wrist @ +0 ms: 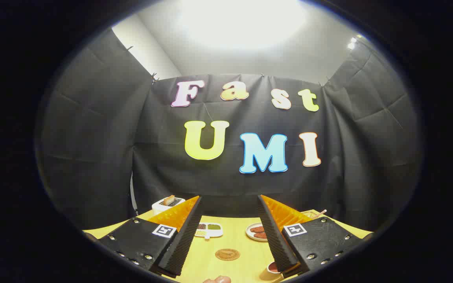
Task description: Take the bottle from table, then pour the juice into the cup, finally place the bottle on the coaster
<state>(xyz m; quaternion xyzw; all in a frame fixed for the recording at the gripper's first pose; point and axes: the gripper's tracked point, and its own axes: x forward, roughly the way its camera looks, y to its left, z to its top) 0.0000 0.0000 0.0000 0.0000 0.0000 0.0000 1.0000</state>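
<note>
A gripper hangs above a yellow table, its fingers spread wide with nothing between them. A round brown coaster lies on the table between the fingers. Beyond the coaster sits a divided tray of small foods, and to the tray's right a plate with reddish pieces. A cup stands right of the coaster, by the right finger. Farther back, left of the coaster, is a white toaster.

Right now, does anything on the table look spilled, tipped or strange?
Nothing stands out. The coaster lies flat between the open tool fingers; the sectioned dish and plate beyond it sit level, with no spill visible.
</note>
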